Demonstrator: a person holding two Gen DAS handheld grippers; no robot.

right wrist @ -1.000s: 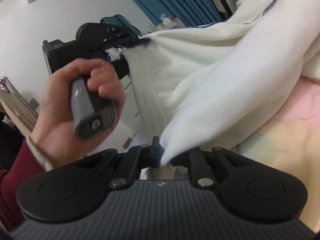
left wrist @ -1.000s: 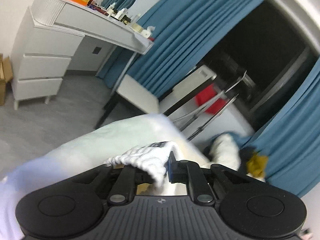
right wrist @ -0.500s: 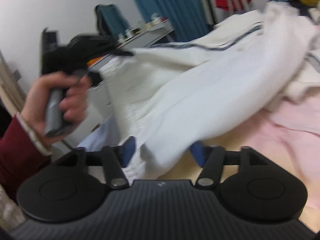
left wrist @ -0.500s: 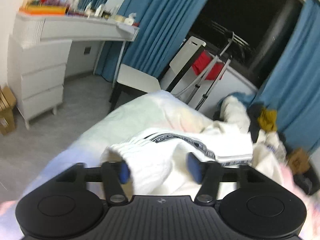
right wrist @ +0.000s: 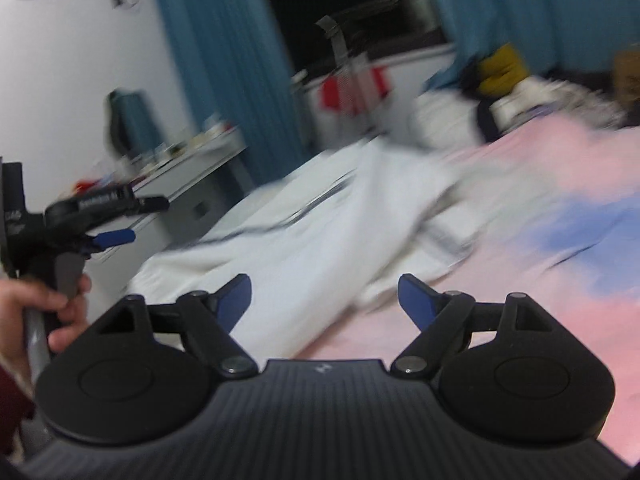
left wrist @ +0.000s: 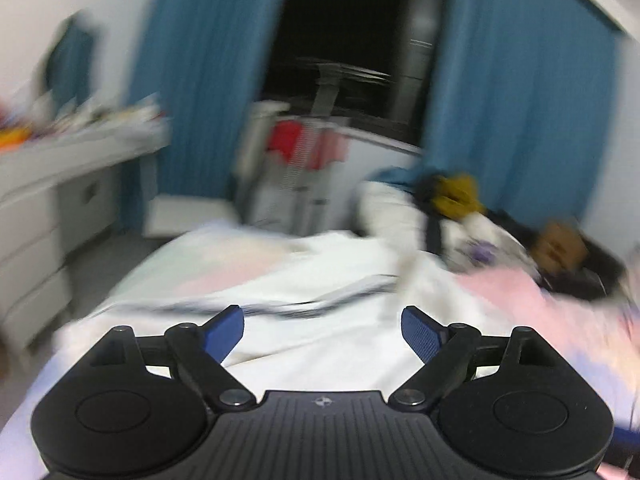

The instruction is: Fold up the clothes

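Pink bed (right wrist: 540, 240), frame centre: limp white knit garment with dark stripe (right wrist: 320, 232), best gripped at hem; left claw (left wrist: 322, 334) and right claw (right wrist: 325, 298) opening, empty.

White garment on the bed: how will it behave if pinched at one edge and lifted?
The white garment lies rumpled in soft folds, so it is probably floppy and will drape. It looks like thick knit, so likely some weight. It may drag across the pink bedsheet.
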